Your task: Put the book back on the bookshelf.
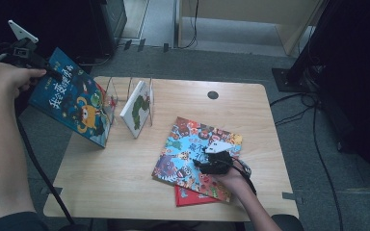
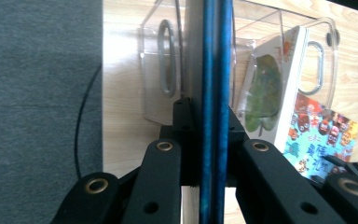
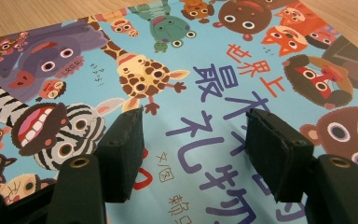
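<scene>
Nearest the person, the right gripper (image 1: 211, 161) rested with its jaws spread apart on the animal-cover book (image 1: 185, 151), gripping nothing; its pads (image 3: 121, 154) stood either side of the printed title. This book lay flat on the wooden table (image 1: 125, 173), on the near right side of the clear rack (image 1: 130, 96), and under its near edge a red book (image 1: 188, 197) stuck out.

Farther off, the left gripper (image 1: 48, 67) was clamped on the top edge of the blue book (image 1: 72, 98), the jaws squeezed onto its thin spine as seen in the left gripper view. The blue book hung tilted just left of the rack, its lower corner near the table edge.

Inside the rack a white book (image 1: 137, 108) with a green caterpillar leaned in a slot.

The step appeared to be slotting the blue book into the rack. Done well, it would be squared upright, lined up with a free slot left of the white book, lowered edge-first between the dividers, and let go only once it stood.

Count: four books, one rack, two grippers
</scene>
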Tool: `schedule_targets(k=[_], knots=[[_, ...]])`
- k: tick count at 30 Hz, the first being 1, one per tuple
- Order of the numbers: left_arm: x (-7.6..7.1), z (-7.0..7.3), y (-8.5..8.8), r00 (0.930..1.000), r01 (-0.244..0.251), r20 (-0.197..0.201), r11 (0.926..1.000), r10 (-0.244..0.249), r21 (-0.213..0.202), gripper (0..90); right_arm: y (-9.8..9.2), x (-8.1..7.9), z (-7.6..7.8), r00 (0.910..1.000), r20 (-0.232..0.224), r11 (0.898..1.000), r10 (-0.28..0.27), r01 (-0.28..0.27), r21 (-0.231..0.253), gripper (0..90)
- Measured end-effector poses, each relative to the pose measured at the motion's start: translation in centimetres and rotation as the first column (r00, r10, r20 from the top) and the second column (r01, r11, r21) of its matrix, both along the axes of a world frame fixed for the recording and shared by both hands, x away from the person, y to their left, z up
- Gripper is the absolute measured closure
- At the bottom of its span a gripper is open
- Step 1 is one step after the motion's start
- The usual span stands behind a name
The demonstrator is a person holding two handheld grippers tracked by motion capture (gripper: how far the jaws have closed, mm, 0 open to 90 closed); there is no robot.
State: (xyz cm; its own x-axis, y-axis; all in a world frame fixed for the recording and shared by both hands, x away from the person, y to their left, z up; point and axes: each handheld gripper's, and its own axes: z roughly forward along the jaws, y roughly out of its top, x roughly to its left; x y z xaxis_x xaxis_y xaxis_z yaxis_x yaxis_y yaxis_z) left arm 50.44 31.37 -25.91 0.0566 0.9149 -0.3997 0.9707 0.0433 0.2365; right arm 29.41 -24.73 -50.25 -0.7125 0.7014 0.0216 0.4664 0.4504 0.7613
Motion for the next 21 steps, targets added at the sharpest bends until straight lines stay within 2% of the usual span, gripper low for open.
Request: schedule_targets(k=[4,9,17,21], knots=[[-0.1,-0.05,0.08,0.9999,0.008,0.009,0.9999,-0.008,0.012,81.6,-0.01,0.0,0.0,1.0,0.0,1.0,0.001,-0.001,0.0,37.4],[-0.17,-0.01,-0.13,0.9992,0.034,0.02,0.9994,-0.034,0.012,73.1,0.0,0.0,0.0,1.0,-0.001,1.0,-0.001,0.001,0.0,37.4],[-0.23,0.14,-0.39,0.9983,0.049,0.033,0.9988,-0.049,-0.003,59.0,0.0,0.0,0.0,1.0,0.0,1.0,0.0,0.0,0.0,37.5],[-0.36,0.34,-0.28,0.9981,0.05,0.037,0.9987,-0.05,-0.009,55.4,0.0,0.0,0.0,1.0,0.0,1.0,0.001,-0.001,-0.001,37.5]])
